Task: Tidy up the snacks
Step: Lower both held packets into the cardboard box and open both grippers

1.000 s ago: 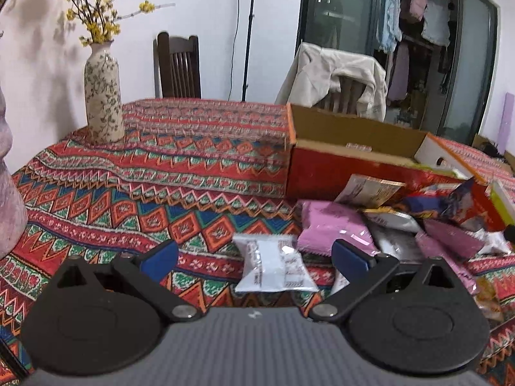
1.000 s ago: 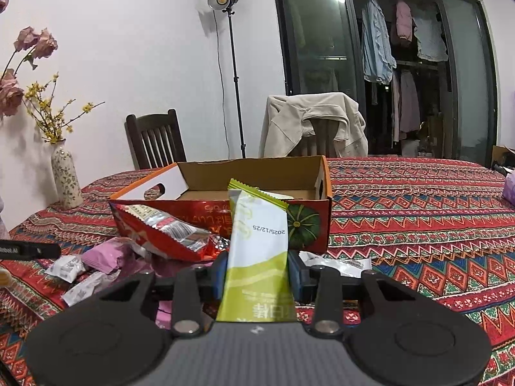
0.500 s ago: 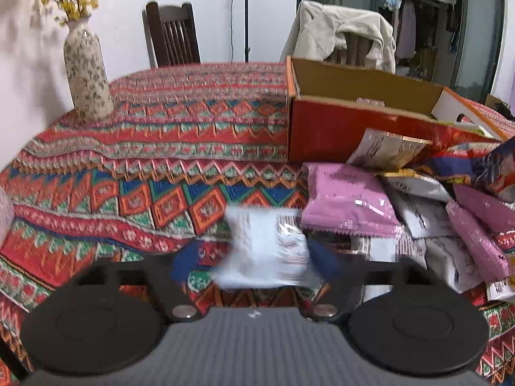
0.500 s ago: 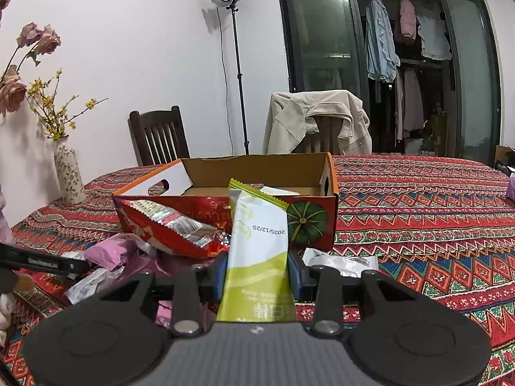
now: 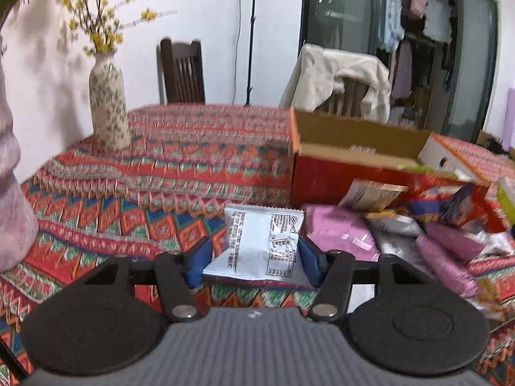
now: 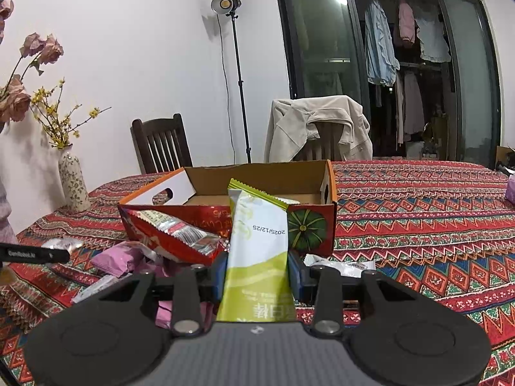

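A white snack packet (image 5: 264,241) with black print sits between the blue pads of my left gripper (image 5: 254,259). The jaws are closing and the pads press its sides, holding it just above the patterned tablecloth (image 5: 180,173). My right gripper (image 6: 257,273) is shut on a green and white snack packet (image 6: 257,241), held upright in front of the open red cardboard box (image 6: 257,177). In the left wrist view the same box (image 5: 354,180) stands to the right, with a pink packet (image 5: 338,231) and several other snacks piled before it.
A red foil packet (image 6: 170,234) leans on the box front. A flowered vase (image 5: 107,103) stands at the table's far left. A dark wooden chair (image 6: 161,144), a chair draped with a beige jacket (image 6: 318,122) and a light stand (image 6: 238,74) are behind the table.
My left gripper went from wide open around the white packet to closed on its sides, and the packet has come up off the cloth. The right gripper and its green packet have stayed put.
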Action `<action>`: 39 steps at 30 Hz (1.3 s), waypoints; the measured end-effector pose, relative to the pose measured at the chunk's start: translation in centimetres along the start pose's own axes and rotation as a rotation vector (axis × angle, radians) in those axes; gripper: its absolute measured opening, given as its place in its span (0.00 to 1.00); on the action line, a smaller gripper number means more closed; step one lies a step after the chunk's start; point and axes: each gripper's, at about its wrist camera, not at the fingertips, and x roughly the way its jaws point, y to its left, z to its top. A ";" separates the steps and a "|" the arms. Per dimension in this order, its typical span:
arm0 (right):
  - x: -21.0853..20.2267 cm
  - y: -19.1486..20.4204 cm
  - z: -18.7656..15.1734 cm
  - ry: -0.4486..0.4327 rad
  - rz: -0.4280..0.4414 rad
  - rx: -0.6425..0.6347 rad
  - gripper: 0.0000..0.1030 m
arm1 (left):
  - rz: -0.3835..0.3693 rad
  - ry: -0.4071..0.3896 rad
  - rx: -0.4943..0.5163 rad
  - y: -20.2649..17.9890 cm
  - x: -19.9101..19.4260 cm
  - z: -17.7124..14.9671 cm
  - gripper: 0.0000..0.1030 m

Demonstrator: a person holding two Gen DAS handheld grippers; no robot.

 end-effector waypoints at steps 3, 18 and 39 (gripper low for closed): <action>-0.4 0.0 0.3 -0.013 -0.002 0.001 0.36 | -0.028 -0.044 0.003 -0.7 -0.8 0.9 0.58; 0.8 0.0 5.8 -0.095 -0.016 -0.011 0.36 | -0.121 -0.135 0.016 -5.4 1.7 7.2 0.58; 15.3 -2.2 11.5 -0.037 -0.065 0.060 0.36 | -0.065 -0.132 -0.007 -9.7 13.0 11.4 0.58</action>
